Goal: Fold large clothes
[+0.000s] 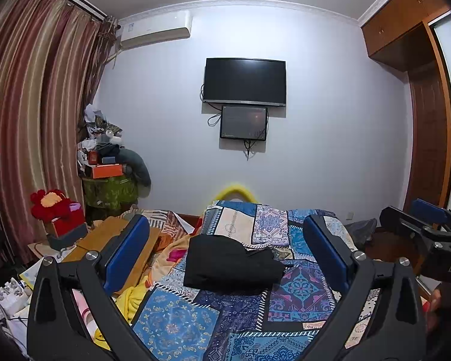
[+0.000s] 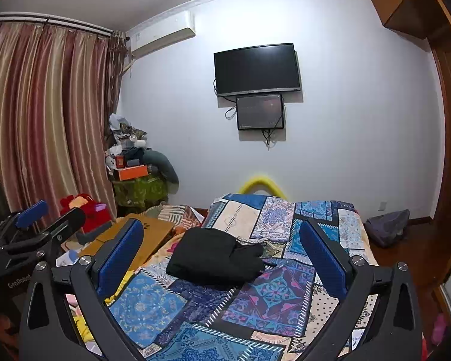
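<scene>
Garment [image 1: 231, 263], black and folded into a thick bundle, lies on the bed [image 1: 171, 325] near its middle, and we see it in both wrist views resting on the patchwork quilt [image 2: 270, 294] with a sleeve or flap sticking out toward the right. We hold the left hand-held gripper [image 1: 225, 252] above the near end of the bed, its 2 blue pads [image 1: 126, 252] spread wide apart with nothing between them; the garment sits beyond the fingertips, untouched. The right hand-held gripper [image 2: 222, 255] hangs beside it at about the same height, its jaws equally far apart and empty, its pads [image 2: 321, 258] framing the garment from the other angle. Each gripper shows at the edge of the other's view, so we place them side by side and apart. To the left of the quilt we make out a yellow and orange blanket [image 1: 168, 252] and a brown board [image 2: 141, 234] lying on clutter. On the far wall hang a dark TV [image 1: 245, 81] and a smaller screen [image 1: 243, 122] just below it, with an air conditioner [image 1: 156, 31] high in the corner. Striped curtains [image 1: 30, 105] cover the left side, a heap of boxes and cloth [image 1: 108, 156] stands in the corner, and a red plush toy [image 1: 49, 203] sits near it. A wooden wardrobe [image 1: 406, 15] fills the right.
</scene>
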{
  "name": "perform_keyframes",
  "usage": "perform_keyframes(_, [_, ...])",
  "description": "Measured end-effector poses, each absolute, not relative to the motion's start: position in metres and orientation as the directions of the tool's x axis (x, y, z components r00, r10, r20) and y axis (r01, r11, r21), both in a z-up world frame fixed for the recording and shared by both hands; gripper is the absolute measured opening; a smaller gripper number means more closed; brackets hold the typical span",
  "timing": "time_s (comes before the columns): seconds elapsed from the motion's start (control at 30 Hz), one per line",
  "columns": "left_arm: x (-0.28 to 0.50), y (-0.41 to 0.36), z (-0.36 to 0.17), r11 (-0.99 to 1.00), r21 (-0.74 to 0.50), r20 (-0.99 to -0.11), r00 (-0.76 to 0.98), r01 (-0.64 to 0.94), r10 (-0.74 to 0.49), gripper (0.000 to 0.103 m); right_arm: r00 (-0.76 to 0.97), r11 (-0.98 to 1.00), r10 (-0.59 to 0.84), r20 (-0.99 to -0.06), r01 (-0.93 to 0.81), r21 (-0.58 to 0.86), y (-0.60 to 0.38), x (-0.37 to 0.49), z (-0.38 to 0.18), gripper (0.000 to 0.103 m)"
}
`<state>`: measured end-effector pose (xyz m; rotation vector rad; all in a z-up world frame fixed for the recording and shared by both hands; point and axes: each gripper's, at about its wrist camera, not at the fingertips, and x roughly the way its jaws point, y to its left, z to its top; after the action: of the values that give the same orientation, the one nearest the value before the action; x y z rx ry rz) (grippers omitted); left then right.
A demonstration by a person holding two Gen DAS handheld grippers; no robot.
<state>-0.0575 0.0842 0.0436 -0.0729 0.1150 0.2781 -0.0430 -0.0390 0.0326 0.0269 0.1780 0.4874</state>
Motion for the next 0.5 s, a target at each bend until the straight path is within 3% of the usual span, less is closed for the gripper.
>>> perform_keyframes(0.5, [-0.0537, 0.0871, 0.0405, 0.96, -0.064, -0.133, 0.955, -0.274, 0.264, 0.102, 0.863, 0.882, 0.47, -0.184, -0.466, 0.069, -0.0405, -0.0435, 0.0338, 0.103])
